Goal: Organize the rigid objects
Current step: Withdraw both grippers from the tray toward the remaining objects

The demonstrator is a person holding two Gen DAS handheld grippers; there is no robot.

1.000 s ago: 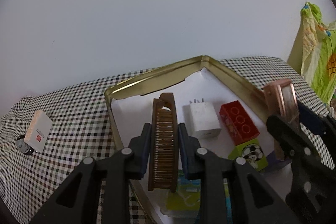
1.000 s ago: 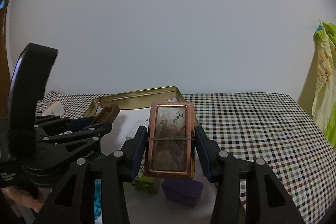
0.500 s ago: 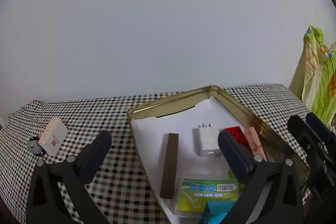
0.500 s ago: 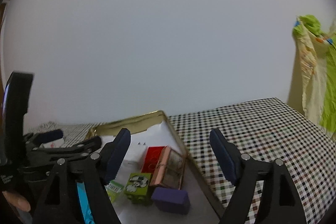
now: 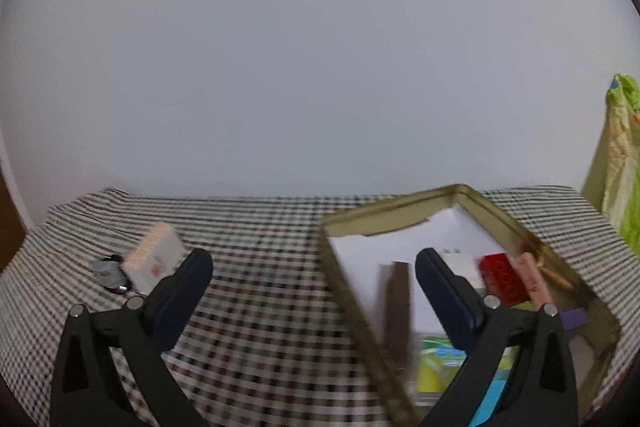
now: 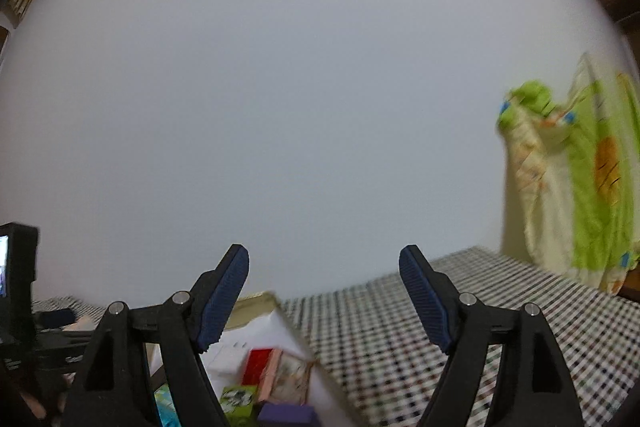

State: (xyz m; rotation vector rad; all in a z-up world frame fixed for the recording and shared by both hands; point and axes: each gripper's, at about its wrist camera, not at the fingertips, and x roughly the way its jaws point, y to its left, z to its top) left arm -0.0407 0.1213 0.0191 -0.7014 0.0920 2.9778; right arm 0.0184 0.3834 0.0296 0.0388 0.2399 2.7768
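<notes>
Hanging wide apart and empty, the left gripper (image 5: 314,281) frames checked cloth (image 5: 260,251); a small white box (image 5: 154,263) lies just beyond its left finger, the gold tin (image 5: 348,303) of sorted items beyond its right. The right gripper (image 6: 324,291) is likewise spread. The box looks light and stiff; its flat sides suit a pinch
</notes>
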